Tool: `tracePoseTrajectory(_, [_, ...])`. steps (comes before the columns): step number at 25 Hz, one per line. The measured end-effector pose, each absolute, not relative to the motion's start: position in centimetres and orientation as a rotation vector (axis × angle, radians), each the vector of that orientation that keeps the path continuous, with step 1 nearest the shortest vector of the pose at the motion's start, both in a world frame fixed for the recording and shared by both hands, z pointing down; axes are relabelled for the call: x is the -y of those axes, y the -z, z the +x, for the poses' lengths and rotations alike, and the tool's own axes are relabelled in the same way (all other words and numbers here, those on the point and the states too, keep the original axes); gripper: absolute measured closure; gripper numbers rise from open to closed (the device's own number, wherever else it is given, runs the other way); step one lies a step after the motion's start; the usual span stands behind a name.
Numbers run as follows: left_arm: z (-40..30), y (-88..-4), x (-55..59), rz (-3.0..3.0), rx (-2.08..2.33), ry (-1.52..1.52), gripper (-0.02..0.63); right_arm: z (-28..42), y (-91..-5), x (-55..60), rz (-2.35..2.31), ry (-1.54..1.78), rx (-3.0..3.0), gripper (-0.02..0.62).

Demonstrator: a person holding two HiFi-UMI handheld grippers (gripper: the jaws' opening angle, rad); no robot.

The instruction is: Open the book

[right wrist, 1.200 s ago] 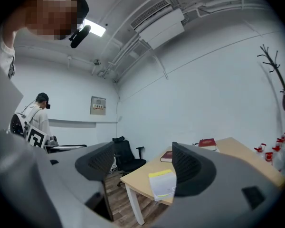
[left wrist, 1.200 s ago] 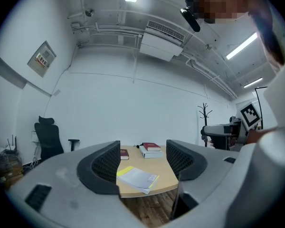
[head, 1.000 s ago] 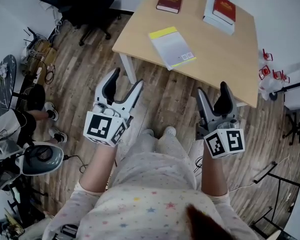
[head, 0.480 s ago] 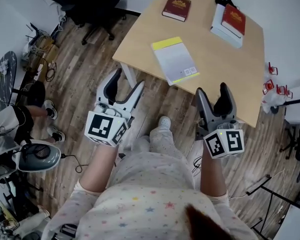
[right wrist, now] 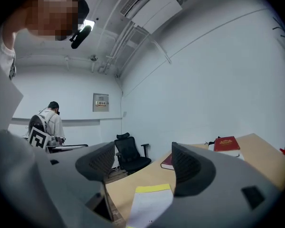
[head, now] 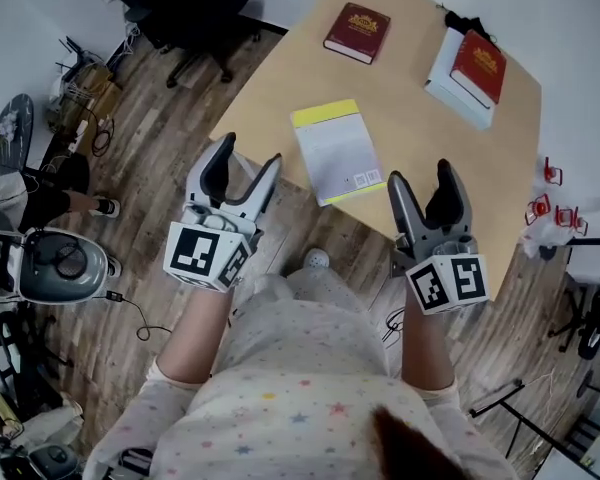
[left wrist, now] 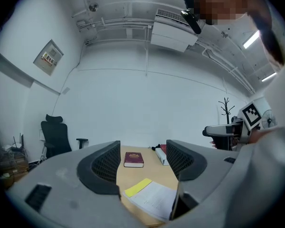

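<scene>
A closed dark red book [head: 357, 32] lies flat at the far side of the wooden table [head: 420, 128]; it also shows between the jaws in the left gripper view as the red book [left wrist: 133, 159]. A second red book [head: 479, 66] rests on a white book at the table's right. A white booklet with a yellow strip [head: 337, 151] lies near the table's front edge. My left gripper [head: 243, 161] is open, held over the floor by the table's left corner. My right gripper [head: 421, 178] is open, empty, at the front edge.
A black office chair [head: 185, 8] stands left of the table. Cables and equipment [head: 55, 268] crowd the floor at the left. Red clips [head: 550, 193] lie on the floor right of the table. Another person [right wrist: 50, 122] stands far off in the right gripper view.
The person has stepped toward the table; both grippers, still open, are now nearer its front edge, and the booklet lies closer between them.
</scene>
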State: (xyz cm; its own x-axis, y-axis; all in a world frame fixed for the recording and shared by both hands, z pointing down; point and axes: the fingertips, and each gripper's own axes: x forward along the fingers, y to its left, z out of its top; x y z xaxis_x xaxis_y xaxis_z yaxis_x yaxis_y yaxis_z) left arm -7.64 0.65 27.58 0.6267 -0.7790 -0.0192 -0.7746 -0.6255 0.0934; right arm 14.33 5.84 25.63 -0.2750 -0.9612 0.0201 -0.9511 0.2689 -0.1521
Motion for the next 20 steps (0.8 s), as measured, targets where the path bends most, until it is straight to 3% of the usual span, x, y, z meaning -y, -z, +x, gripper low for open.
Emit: tracePoseTrajectory(20, [-7.7,-27.8,10.4,2.803,1.262,0.064,0.33,12.3,-25.5,6.0,-1.867,0.217,-2.44,0.243])
